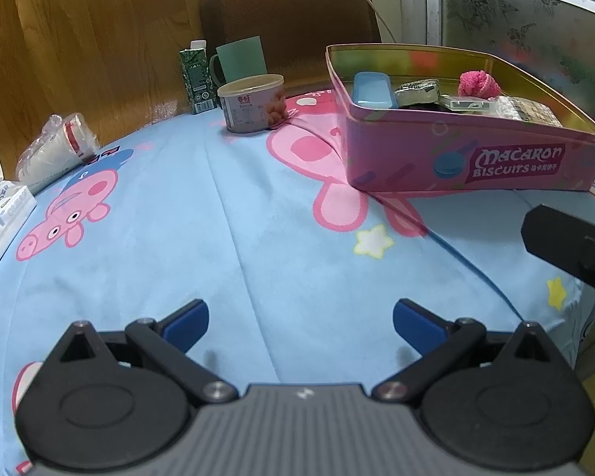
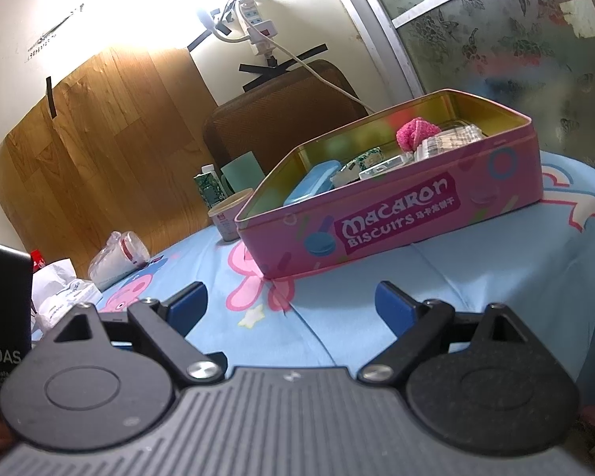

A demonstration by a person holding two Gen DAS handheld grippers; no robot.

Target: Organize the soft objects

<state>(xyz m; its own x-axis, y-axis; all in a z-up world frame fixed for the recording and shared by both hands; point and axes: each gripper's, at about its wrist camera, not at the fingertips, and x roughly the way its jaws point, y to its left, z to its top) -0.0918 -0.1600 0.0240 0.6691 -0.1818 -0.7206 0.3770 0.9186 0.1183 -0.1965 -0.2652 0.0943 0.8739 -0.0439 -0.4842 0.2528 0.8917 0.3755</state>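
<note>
Currently I have both tools idle over the blue cartoon tablecloth: the left gripper has its blue pads spread wide with nothing between them, and the right gripper is spread the same way and empty. The soft item I can pick out is the pink fluffy ball, which lies inside the pink biscuit tin toward its far right, touching a clear packet on its near side. I judge the ball to be light, compressible and non-slippery; it should deform under the pads, so I would close across its middle from above, gently, and expect no damage. Beside it in the tin lie a blue case, which looks rigid, and a green-and-white wrapped packet; whether the packet is soft I cannot tell. The tin wall is the main obstacle: from this low angle it stands between either gripper and the contents, so I judge a descent over the rim is needed. The tin itself looks stiff and smooth and may slide on the cloth if nudged. Far left of the tin stand a snack can, a green carton and a green mug; a bagged stack of cups and a tissue pack lie at the left edge, all well apart from the tin.
</note>
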